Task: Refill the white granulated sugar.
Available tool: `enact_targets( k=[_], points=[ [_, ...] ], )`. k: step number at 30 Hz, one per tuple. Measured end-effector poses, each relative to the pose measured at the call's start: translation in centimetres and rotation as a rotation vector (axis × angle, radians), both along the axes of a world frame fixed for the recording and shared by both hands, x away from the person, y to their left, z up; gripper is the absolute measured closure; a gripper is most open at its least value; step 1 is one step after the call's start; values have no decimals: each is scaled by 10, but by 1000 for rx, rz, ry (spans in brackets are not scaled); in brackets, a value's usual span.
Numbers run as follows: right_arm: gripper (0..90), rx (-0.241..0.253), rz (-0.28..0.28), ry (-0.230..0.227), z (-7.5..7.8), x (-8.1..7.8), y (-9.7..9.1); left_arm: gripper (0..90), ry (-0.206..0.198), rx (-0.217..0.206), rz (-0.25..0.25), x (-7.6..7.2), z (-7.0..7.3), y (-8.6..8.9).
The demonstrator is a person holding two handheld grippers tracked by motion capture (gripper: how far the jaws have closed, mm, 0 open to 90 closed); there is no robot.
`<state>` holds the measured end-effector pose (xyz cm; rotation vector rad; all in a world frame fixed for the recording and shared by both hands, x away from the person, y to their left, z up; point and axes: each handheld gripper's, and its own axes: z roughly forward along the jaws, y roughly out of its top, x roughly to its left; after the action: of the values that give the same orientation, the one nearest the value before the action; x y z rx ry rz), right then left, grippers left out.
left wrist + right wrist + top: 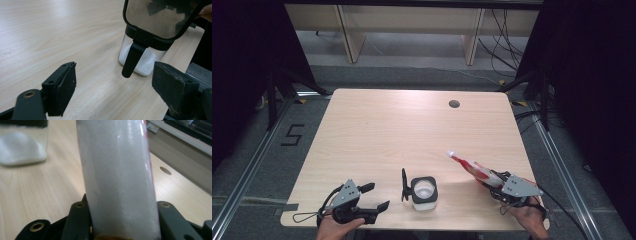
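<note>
A pale wooden worktop (377, 130) has a round cable hole (454, 104) at upper right; wooden shelving (412, 30) stands across the top, cables (504, 35) trailing beside it.

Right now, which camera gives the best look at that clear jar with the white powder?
The left gripper view: the jar is close, lid raised, powder plain. The high view shows it small; the right gripper view catches a blurred corner.

Black two-jaw tongs (374, 196) with grey screw-dotted top plates, trailing black cables.

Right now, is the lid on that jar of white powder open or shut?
Open. The black-framed lid stands flipped up at the jar side, and the white powder shows through the uncovered top.
</note>
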<state>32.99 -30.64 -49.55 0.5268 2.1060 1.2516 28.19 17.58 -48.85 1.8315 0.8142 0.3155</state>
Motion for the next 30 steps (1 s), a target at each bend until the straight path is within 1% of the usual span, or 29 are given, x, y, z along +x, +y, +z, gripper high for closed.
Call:
enact_targets(
  k=[1,2,3,4,5,6,7,8,9,10,11,12,13,14,16,17,18,19,20,21,22,23,24,26,27,28,29,30],
  points=[
    [634,27,1,14,-1,2,-3,190,4,-2,3,0,0,0],
    [634,53,-17,48,-2,1,-6,190,4,-2,6,-1,0,0],
    [634,59,-19,48,-2,2,-8,190,5,-14,7,0,0,-1],
    [634,59,-22,52,-3,2,-9,190,-5,-3,-2,0,0,0],
    [633,66,-26,30,-5,3,-10,190,-2,1,-2,0,0,0],
    [634,66,-24,38,-5,3,-11,190,3,-6,3,0,0,0],
    [633,78,-24,51,-5,3,-10,190,3,-6,3,0,-1,-1],
    [633,65,-21,10,-5,6,-13,191,4,-6,3,0,-1,-1],
    [632,100,-40,34,-7,5,-12,190,3,-6,4,0,-1,0],
    [633,106,-40,56,-7,5,-14,190,4,-6,4,0,-1,0],
    [632,119,-43,55,-7,6,-15,191,-1,-10,4,0,-1,0],
    [632,130,-48,65,-7,6,-16,191,-3,-1,1,0,-1,0],
    [632,157,-51,80,-8,6,-17,190,-1,0,1,0,-1,0],
    [631,143,-53,68,-8,7,-19,190,4,-6,5,0,-1,0],
    [628,158,-65,87,-8,6,-21,190,-2,2,7,0,0,0],
    [627,159,-67,98,-7,5,-22,190,-3,19,5,0,0,1],
    [627,159,-70,100,-7,4,-22,190,1,6,9,0,-1,0],
    [625,171,-87,116,-7,3,-22,190,-2,2,4,0,-1,0],
    [624,182,-100,113,-7,2,-21,190,-3,0,3,0,-1,0],
    [621,187,-100,112,-7,2,-22,190,2,-1,6,0,-1,0],
    [618,181,-102,138,-6,0,-23,191,-5,6,-1,0,-1,1],
    [615,174,-94,135,-6,0,-25,190,-7,7,-1,0,-1,1],
    [612,202,-108,168,-6,-2,-24,190,-6,7,-1,0,0,1],
    [609,203,-119,156,-6,-3,-26,190,-3,1,1,0,-1,0],
    [608,203,-132,184,-5,-5,-27,191,3,-5,7,0,-1,0],
    [607,215,-124,195,-5,-3,-28,191,2,0,8,0,-1,0],
    [605,216,-134,179,-5,-4,-30,190,5,1,13,-1,0,0],
    [603,232,-129,200,-6,-4,-31,190,4,-8,13,0,-1,-1]
  ],
)
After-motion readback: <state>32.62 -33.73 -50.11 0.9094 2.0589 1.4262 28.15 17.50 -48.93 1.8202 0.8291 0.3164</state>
